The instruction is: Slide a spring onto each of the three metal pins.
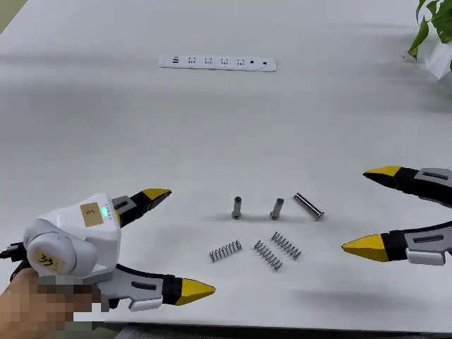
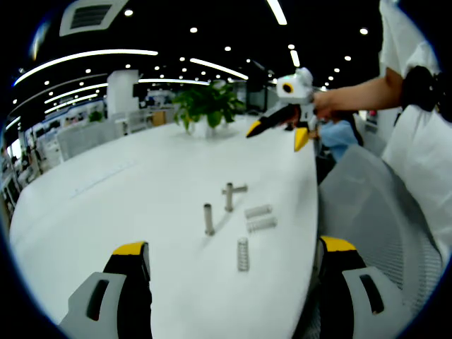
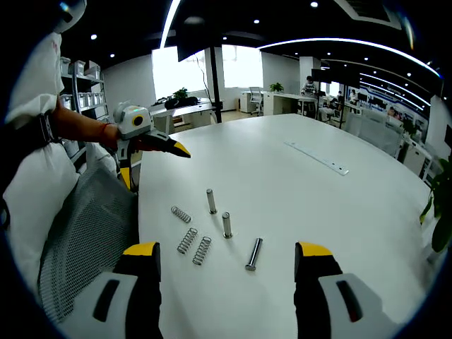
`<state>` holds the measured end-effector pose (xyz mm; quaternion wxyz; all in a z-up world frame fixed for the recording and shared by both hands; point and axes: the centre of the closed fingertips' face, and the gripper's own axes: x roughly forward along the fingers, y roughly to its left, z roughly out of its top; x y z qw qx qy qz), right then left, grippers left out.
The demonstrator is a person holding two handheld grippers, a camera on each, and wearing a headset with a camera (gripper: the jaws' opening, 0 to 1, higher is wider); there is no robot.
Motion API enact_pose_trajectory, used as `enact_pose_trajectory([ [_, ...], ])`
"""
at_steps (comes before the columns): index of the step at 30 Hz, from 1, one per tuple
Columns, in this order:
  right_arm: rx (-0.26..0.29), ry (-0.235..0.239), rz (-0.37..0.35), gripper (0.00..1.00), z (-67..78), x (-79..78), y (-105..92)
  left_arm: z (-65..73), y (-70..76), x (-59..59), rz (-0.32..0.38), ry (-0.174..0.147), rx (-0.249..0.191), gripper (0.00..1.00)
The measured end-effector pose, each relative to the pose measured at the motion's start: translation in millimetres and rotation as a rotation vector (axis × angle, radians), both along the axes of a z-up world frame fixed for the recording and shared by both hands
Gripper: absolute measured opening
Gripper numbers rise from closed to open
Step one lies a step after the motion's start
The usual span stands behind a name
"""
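Currently left tongs and right tongs gape apart, empty. Risk: clumsy pinch flicks a small coiled steel spring or topples an upright grey metal pin.

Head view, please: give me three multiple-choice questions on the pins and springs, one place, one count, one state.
1. The three coiled steel springs lie: A on the person's side of the short silver metal pins; B beyond them; C threaded onto them.
2. Pins standing upright: A none; B two; C three.
3. The yellow-tipped left gripper is: A open, empty; B shut on a spring; C shut on a pin.
Answers: 1 A, they lie loose, nearer the person. 2 B, the third pin lies on its side. 3 A, its jaws stand wide apart, nothing between.
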<state>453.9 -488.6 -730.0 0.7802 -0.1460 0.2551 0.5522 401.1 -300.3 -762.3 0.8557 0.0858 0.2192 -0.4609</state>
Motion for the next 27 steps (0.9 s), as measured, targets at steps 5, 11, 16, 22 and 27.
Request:
enact_pose_trajectory([
  [5,-0.02,0.0,0.01,0.75,-1.2,7.9,6.6,0.1,0.1,2.3,-0.003,0.001,-0.005,1.0],
  [11,-0.07,0.013,0.007,0.69,-6.3,19.7,10.1,-0.3,-0.7,3.8,-0.007,0.003,-0.006,1.0],
  [16,-0.096,0.024,-0.003,0.64,-10.3,29.9,15.5,-0.9,-1.8,3.7,-0.009,0.007,-0.011,1.0],
  [22,-0.134,0.039,-0.019,0.61,-18.1,38.8,19.2,-0.9,-1.7,4.3,-0.006,0.011,-0.02,1.0],
  [27,-0.152,0.069,-0.05,0.54,-23.8,46.8,21.6,-2.0,-0.8,5.6,-0.005,0.016,-0.027,1.0],
])
